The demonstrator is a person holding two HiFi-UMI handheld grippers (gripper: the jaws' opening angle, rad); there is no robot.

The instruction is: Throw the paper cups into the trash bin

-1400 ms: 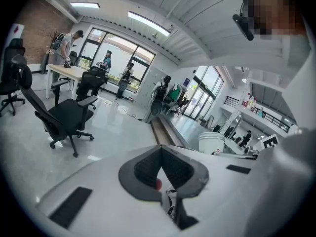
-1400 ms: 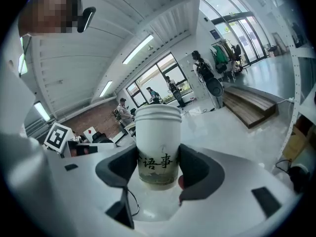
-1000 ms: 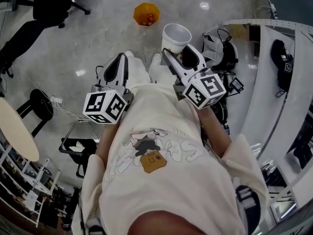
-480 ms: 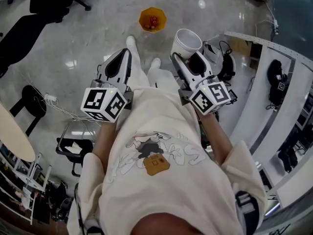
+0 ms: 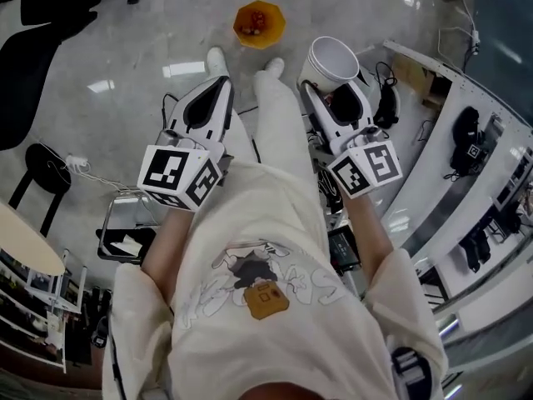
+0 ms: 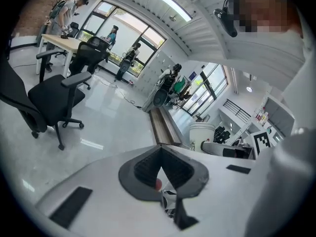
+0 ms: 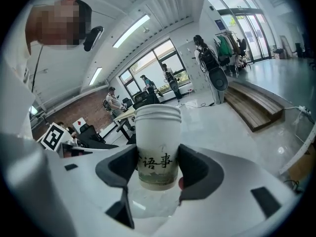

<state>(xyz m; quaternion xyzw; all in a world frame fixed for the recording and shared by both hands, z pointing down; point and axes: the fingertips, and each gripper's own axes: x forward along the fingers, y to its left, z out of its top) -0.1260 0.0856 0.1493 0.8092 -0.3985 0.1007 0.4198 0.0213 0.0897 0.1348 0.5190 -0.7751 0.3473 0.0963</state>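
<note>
A white paper cup (image 5: 331, 60) with black characters on its side (image 7: 157, 147) stands upright between the jaws of my right gripper (image 5: 335, 97), which is shut on its lower half (image 7: 157, 171). My left gripper (image 5: 215, 98) is held level with it on the left. Its jaws are closed together with nothing between them (image 6: 160, 174). The cup (image 6: 202, 135) also shows in the left gripper view, off to the right. An orange bin (image 5: 259, 23) with red bits inside stands on the grey floor ahead of the person's feet.
A black office chair (image 5: 46, 19) is at the upper left and a black stool (image 5: 40, 167) at the left. White desks with gear (image 5: 466, 161) and cables line the right side. A black basket (image 5: 125, 242) sits by the person's left. A wooden bench (image 6: 165, 125) lies ahead.
The person has stepped forward and the surroundings have shifted in view. The right gripper and its cup sit further right and higher in the picture. Both grippers keep the same state.
</note>
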